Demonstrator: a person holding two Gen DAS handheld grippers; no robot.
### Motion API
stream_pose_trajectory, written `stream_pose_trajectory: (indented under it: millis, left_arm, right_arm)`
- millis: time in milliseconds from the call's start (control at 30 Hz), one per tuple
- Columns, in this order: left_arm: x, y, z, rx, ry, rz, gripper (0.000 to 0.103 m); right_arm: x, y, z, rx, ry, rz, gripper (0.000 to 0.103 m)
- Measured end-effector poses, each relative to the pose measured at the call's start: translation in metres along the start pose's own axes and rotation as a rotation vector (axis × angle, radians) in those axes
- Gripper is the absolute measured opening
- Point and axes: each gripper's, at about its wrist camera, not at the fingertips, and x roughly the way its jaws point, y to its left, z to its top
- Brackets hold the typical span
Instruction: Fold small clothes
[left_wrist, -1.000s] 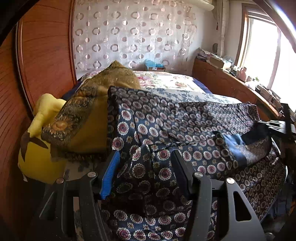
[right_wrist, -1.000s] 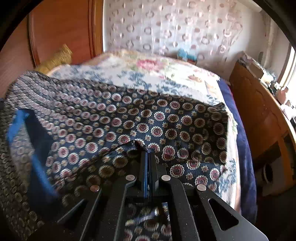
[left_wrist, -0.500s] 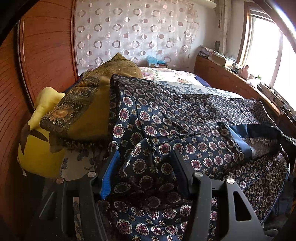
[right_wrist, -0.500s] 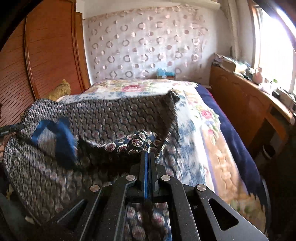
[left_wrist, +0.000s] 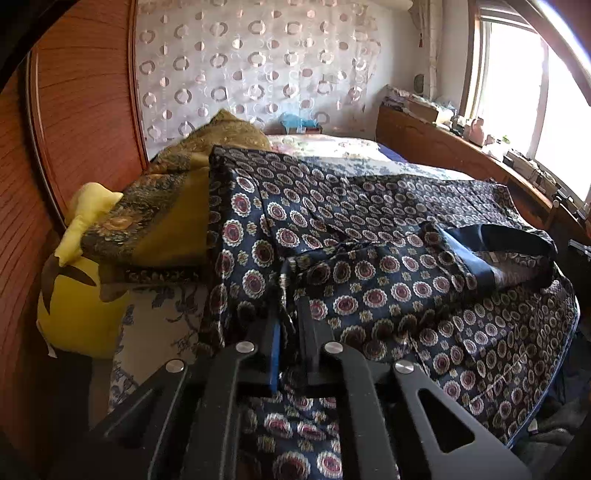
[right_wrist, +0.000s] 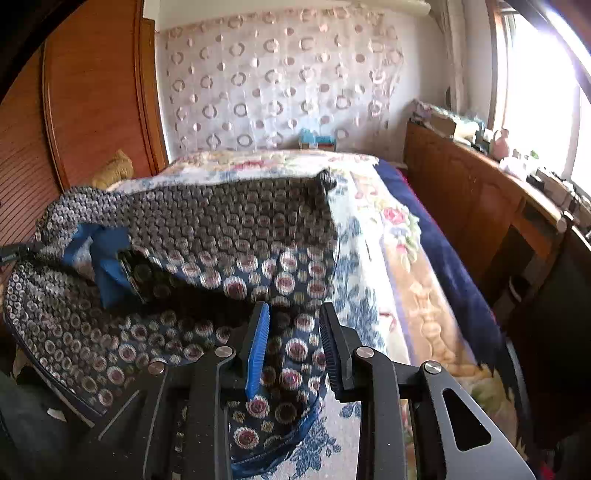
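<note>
A dark blue garment (left_wrist: 369, 229) printed with round medallions lies spread over the bed, one part folded over so its plain blue lining (left_wrist: 491, 254) shows. My left gripper (left_wrist: 288, 314) is shut on a bunched fold at the garment's near left edge. In the right wrist view the same garment (right_wrist: 229, 229) lies doubled over, with the blue lining (right_wrist: 107, 258) at the left. My right gripper (right_wrist: 293, 314) hovers at the near right edge with its jaws opening. Cloth lies between the fingers, but the pads do not press on it.
A yellow plush pillow (left_wrist: 74, 306) and an olive patterned cushion (left_wrist: 162, 221) sit at the left against the wooden wardrobe (left_wrist: 81, 110). The floral bedspread (right_wrist: 388, 258) lies bare to the right. A wooden cabinet (right_wrist: 472, 192) with clutter runs under the window.
My left jaws have closed on a fold of the garment. My right gripper carried the cloth's right side over toward the left, then parted its jaws and let go.
</note>
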Motion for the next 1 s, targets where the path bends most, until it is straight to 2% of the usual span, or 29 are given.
stream_pose_trajectory:
  millis: [167,233,400,600,733,833,1000]
  left_arm:
    - [-0.025,0.011,-0.014,-0.022,-0.043,-0.001,0.005]
    - [-0.028,0.017,-0.018,-0.035,-0.039,0.007,0.004]
    - [-0.034,0.027,-0.028,-0.055,-0.024,0.017,0.004]
    - [-0.036,0.030,-0.036,-0.058,-0.013,0.023,0.004]
    - [-0.033,0.030,-0.039,-0.061,-0.007,0.028,0.004]
    - [-0.036,0.030,-0.039,-0.058,-0.006,0.033,0.004]
    - [-0.040,0.029,-0.039,-0.054,-0.006,0.045,0.004]
  right_arm:
    - [-0.021,0.003,0.013,0.000,-0.054,0.005,0.037]
    - [-0.016,0.004,0.016,0.005,-0.061,0.011,0.041]
    - [0.011,0.028,0.032,-0.015,-0.049,0.114,0.041]
    - [0.047,0.081,0.054,-0.118,0.007,0.228,0.041]
    - [0.072,0.108,0.054,-0.176,0.103,0.293,0.041]
    - [0.085,0.117,0.052,-0.212,0.160,0.339,0.041]
    - [0.076,0.120,0.035,-0.233,0.206,0.403,0.041]
